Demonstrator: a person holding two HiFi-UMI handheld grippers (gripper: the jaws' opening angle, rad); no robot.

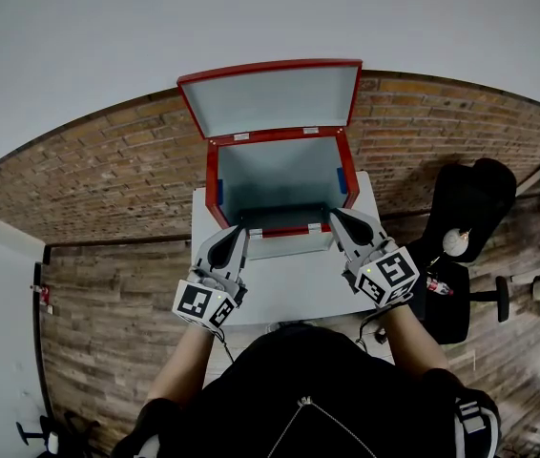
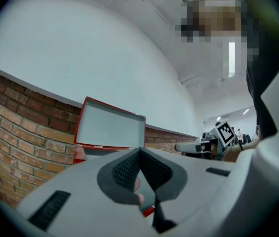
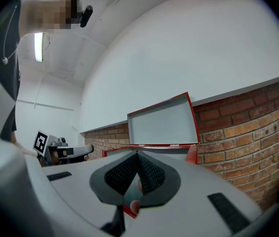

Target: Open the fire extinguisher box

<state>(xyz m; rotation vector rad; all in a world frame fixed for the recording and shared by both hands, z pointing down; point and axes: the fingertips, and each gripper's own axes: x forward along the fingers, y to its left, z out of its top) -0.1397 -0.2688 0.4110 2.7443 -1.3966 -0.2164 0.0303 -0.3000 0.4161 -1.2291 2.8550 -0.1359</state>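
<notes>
both shut, holding nothing: left tongs (image 1: 240, 228) and right tongs (image 1: 336, 215), tips by front rim of fire extinguisher box (image 1: 280, 175), lid (image 1: 270, 98) raised, on white surface (image 1: 289, 289). wooden floor (image 1: 117, 294) only in head view; ceiling light (image 3: 39, 46) only in right gripper view.

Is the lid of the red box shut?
No, the lid of the red box stands tipped up and back, showing its grey inside.
</notes>
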